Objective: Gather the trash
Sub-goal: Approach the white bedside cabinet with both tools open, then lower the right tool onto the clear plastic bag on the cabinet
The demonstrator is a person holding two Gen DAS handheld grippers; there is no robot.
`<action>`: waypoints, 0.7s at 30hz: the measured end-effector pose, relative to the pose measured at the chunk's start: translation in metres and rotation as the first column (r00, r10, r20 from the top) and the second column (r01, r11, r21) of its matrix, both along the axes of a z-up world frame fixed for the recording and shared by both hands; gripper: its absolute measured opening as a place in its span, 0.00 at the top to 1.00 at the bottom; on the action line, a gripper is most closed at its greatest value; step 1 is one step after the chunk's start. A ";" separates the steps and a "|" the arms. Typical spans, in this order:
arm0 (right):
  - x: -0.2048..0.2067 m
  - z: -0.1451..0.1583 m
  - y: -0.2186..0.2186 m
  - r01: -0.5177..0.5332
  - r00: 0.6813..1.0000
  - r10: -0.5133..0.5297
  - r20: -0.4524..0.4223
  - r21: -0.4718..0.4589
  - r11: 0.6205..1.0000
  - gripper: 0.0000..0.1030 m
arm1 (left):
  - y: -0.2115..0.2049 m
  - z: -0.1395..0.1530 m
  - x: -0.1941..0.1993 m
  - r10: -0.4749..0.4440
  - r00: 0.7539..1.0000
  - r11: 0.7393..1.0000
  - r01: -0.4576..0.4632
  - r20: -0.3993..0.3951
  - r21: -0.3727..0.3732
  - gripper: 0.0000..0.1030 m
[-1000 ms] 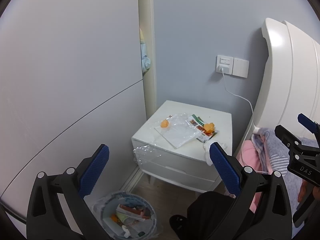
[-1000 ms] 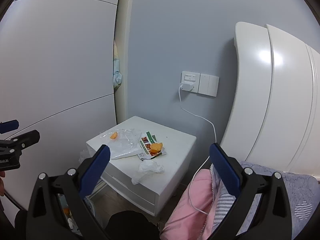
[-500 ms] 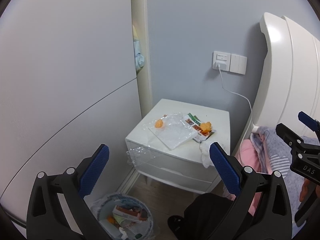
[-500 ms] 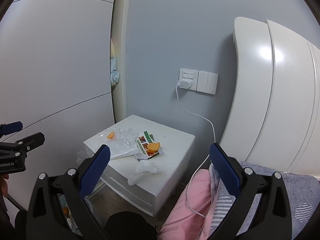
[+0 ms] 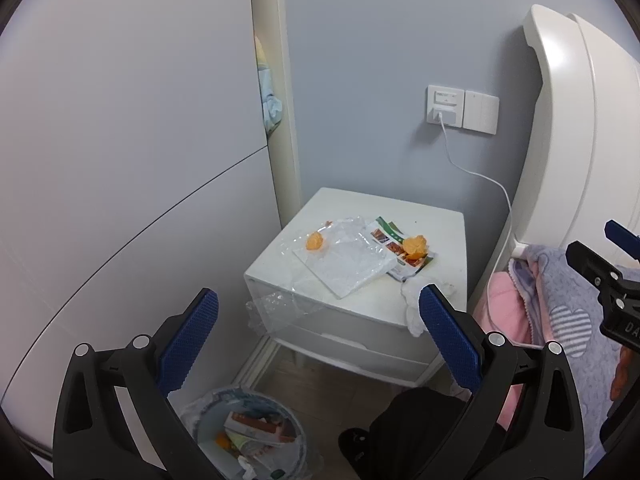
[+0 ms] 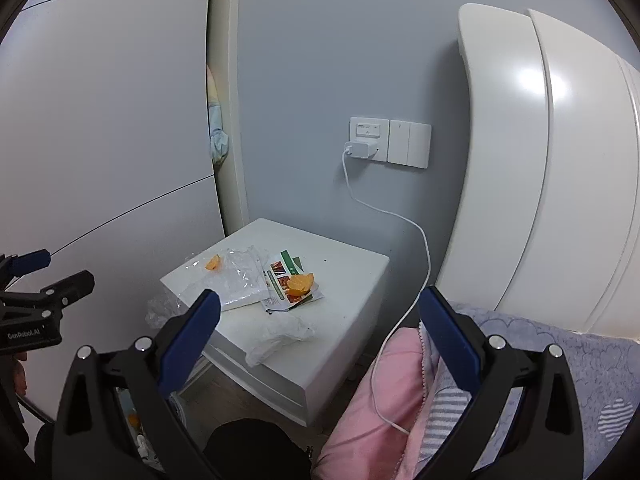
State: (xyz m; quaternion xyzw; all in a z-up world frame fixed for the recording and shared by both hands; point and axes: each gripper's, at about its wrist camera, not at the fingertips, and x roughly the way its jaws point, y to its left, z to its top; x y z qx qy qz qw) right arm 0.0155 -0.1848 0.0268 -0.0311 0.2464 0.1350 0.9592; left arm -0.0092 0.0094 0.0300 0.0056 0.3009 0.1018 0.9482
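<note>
A white nightstand [image 5: 440, 232] [image 6: 352, 264] carries the trash: a clear plastic bag [image 5: 352, 260] [image 6: 240, 276], two orange peels [image 5: 315, 241] [image 5: 415, 246] [image 6: 300, 282], a printed wrapper [image 5: 394, 248] [image 6: 286, 280] and a crumpled white tissue [image 5: 412, 304] [image 6: 280, 334]. More clear film [image 5: 276, 308] hangs over the front left corner. A lined bin [image 5: 248, 436] with rubbish stands on the floor below. My left gripper [image 5: 318, 320] and right gripper [image 6: 320, 320] are both open and empty, held short of the nightstand.
A charger cable [image 6: 416, 264] runs from the wall socket [image 6: 368, 138] down onto a pink and purple blanket [image 6: 520, 380] on the bed. A white headboard [image 6: 540, 160] stands right, a wardrobe door [image 5: 120, 160] left. A dark shoe [image 5: 400, 432] shows below.
Both cameras have shifted slightly; the nightstand sits a little further left and lower in the right view. Both grippers stay open.
</note>
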 end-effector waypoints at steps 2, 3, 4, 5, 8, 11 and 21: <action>0.003 -0.002 0.000 -0.011 1.000 0.011 -0.003 0.009 1.000 0.06 | 0.000 -0.003 0.004 0.008 1.000 1.000 -0.008 -0.008 0.004 0.05; 0.005 -0.003 0.000 -0.016 1.000 0.017 -0.005 0.015 1.000 0.06 | 0.000 -0.004 0.007 0.010 1.000 1.000 -0.010 -0.011 0.004 0.05; 0.007 -0.004 0.000 -0.024 1.000 0.024 -0.005 0.024 0.999 0.06 | 0.000 -0.006 0.010 0.010 1.000 1.000 -0.010 -0.015 0.002 0.05; 0.010 -0.006 -0.001 -0.032 0.999 0.033 -0.007 0.035 0.999 0.06 | 0.000 -0.008 0.013 0.004 1.000 1.000 -0.004 -0.015 -0.003 0.05; 0.020 -0.009 -0.004 -0.050 0.999 0.051 -0.013 0.074 0.996 0.06 | 0.003 -0.015 0.018 -0.038 0.999 0.999 0.038 -0.010 -0.029 0.05; 0.034 -0.014 -0.008 -0.066 0.998 0.067 -0.010 0.112 0.992 0.06 | 0.011 -0.026 0.024 -0.059 0.998 0.998 0.059 -0.020 -0.030 0.05; 0.102 -0.041 0.007 -0.179 0.962 0.220 -0.164 0.231 0.956 0.06 | 0.040 -0.058 0.058 -0.081 0.995 0.995 0.077 -0.065 -0.056 0.05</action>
